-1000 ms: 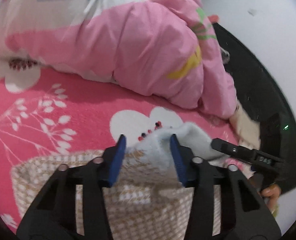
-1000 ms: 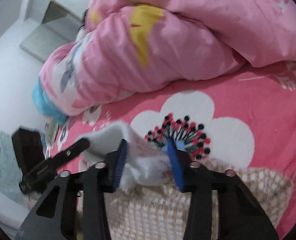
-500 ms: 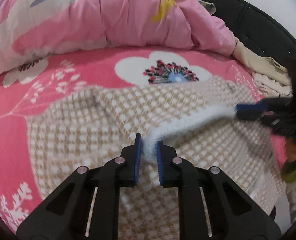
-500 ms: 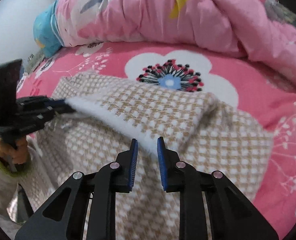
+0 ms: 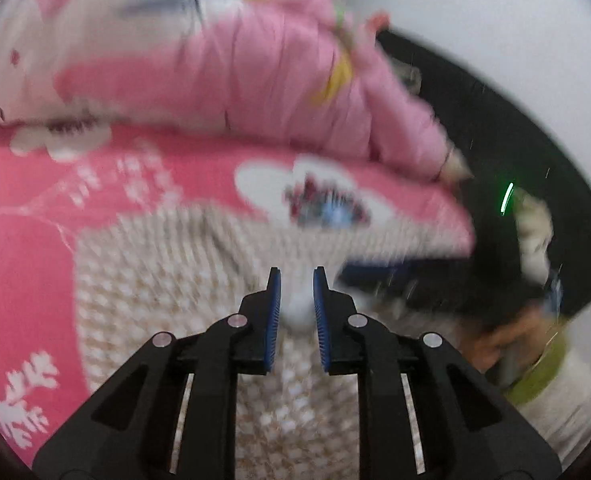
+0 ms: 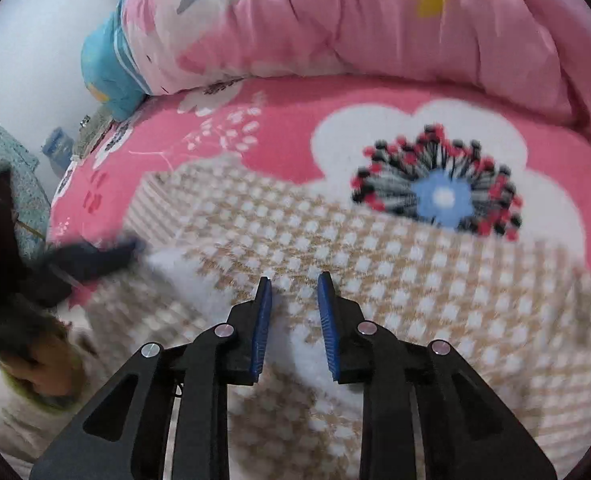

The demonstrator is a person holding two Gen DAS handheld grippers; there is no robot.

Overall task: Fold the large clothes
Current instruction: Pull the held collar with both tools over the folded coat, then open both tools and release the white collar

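A beige-and-white checked fleece garment point(image 6: 375, 280) lies spread on the pink flowered bed cover point(image 6: 255, 136), with its white fleecy inner side folded up along one edge. My left gripper point(image 5: 297, 280) is shut on a lump of that white fleece, and the picture is smeared by motion. My right gripper point(image 6: 294, 282) has the white folded edge between its blue pads, and its jaws are opening slightly. Each gripper shows as a dark blur in the other's view: the left gripper point(image 6: 133, 246) at the fold's far end, the right gripper point(image 5: 349, 270) close beside the left.
A bunched pink quilt point(image 6: 375, 20) runs along the back of the bed, with a blue pillow point(image 6: 111, 72) at its left end. A dark bed frame point(image 5: 495, 128) and white wall lie to the right. The person's hands point(image 6: 47, 368) and pale sleeves hold the tools.
Both grippers closed from wide onto the white fleecy edge and carried it back over the garment. The left view has swung and blurred. The right jaws stand a little wider than half a second ago.
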